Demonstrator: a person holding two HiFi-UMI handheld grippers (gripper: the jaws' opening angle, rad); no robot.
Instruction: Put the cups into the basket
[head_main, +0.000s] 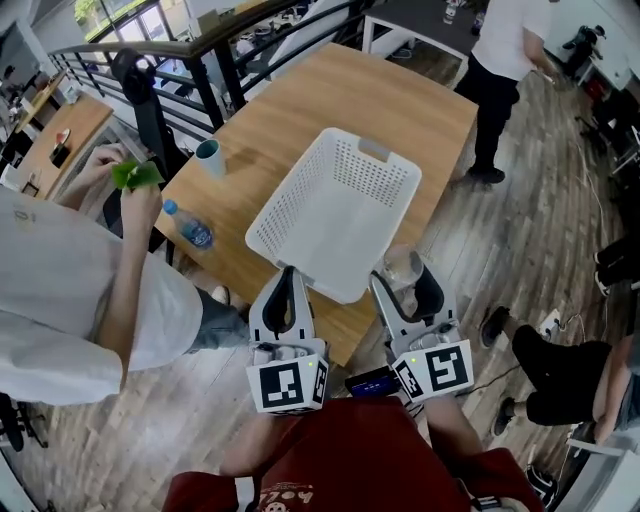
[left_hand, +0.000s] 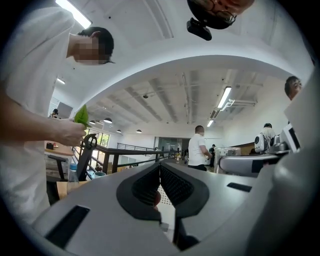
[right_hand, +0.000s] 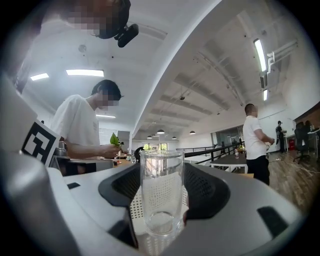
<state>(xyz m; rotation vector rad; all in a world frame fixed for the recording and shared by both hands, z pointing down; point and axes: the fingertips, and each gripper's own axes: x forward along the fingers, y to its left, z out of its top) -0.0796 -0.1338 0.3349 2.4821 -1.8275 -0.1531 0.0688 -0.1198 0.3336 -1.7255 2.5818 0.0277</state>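
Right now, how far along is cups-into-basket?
Done: nothing yet, the basket looks empty. In hand: the right tongs grip a clear glass cup at the basket's near edge; the left tongs are shut and empty. Left: drop that glass in, then fetch the teal cup standing on the table left of the basket.

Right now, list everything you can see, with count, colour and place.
table: one, light wood, centre.
basket: one, white, on the table.
cup: one, teal and white, on the table left of the basket.
bottle: one, clear with blue label, table's left edge.
glass cup: one, clear, gripped at the basket's near edge.
bystanders: three; white shirt left, white shirt beyond the table, black clothes right.
leaf: one, green, held by the left one.
left gripper: grey, jaws together, empty.
right gripper: grey, closed on the glass cup.
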